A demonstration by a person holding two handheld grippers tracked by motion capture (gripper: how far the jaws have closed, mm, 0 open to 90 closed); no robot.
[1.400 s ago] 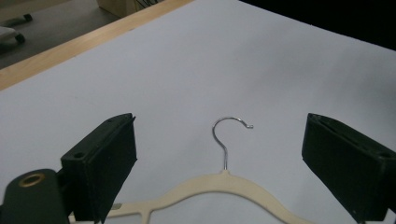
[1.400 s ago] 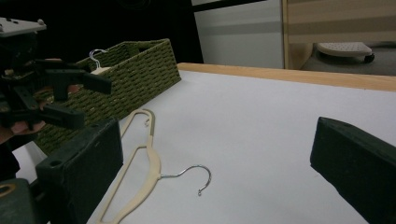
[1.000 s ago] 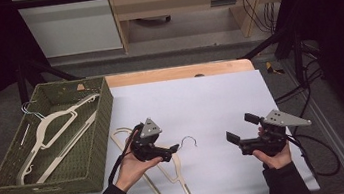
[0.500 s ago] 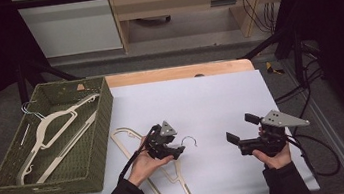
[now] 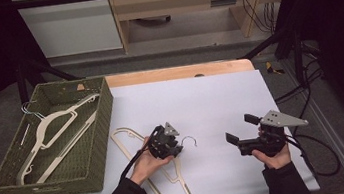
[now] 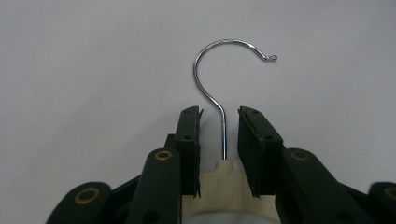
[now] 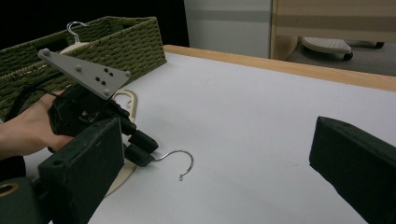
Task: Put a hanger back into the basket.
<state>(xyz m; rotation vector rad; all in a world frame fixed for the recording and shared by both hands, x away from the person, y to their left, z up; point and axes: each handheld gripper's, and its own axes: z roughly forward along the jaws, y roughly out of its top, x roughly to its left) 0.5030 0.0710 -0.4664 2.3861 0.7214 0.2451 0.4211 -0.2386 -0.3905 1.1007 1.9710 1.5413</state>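
A white-topped table [image 5: 210,97] carried the scene, its wooden far edge showing beyond the sheet. At the table's left side stood an olive-green woven basket [image 5: 99,137] holding cream plastic coat hangers [image 5: 58,129]. On the table just right of the basket lay a cream coat hanger with a chrome wire hook [image 5: 130,138], its hook curling over bare white surface. The left gripper [image 6: 219,135], black and hand-held, sat over that hanger's neck; its jaws had just been closing and flanked the hook's stem and cream collar, a sliver of gap still showing on each side. Well to the right of the basket, the right gripper [image 5: 239,129] hovered with jaws spread wide, holding nothing, nothing between it and the hook.
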